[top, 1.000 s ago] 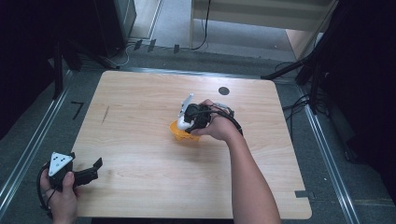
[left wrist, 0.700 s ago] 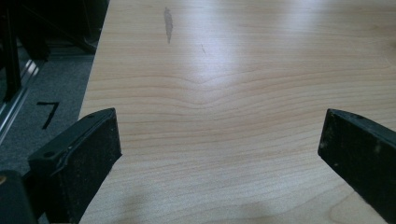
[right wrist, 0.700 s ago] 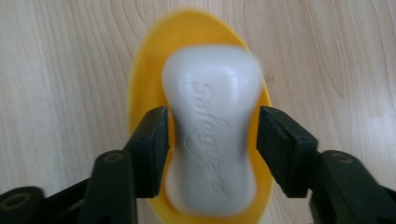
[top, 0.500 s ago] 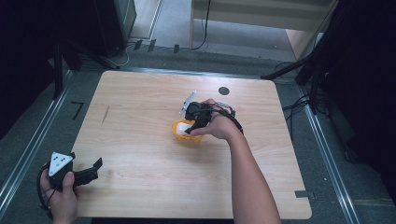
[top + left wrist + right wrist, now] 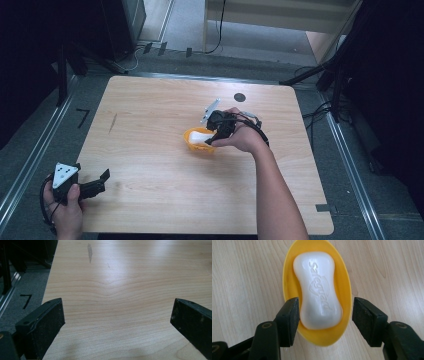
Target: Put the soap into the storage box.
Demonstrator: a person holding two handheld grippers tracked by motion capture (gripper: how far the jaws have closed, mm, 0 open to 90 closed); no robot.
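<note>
The right tongs (image 5: 325, 317), jaws just opening, stand released around the soap (image 5: 319, 293) in its yellow dish (image 5: 289, 280), centre of the worktop (image 5: 150, 115). Best lift straight up, avoiding the dish. At seven o'clock, the left tongs (image 5: 117, 320) gape empty.

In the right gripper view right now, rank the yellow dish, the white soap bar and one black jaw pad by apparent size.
1. yellow dish
2. white soap bar
3. jaw pad, though it sits nearer the camera, so it looks bigger than it really is.
</note>
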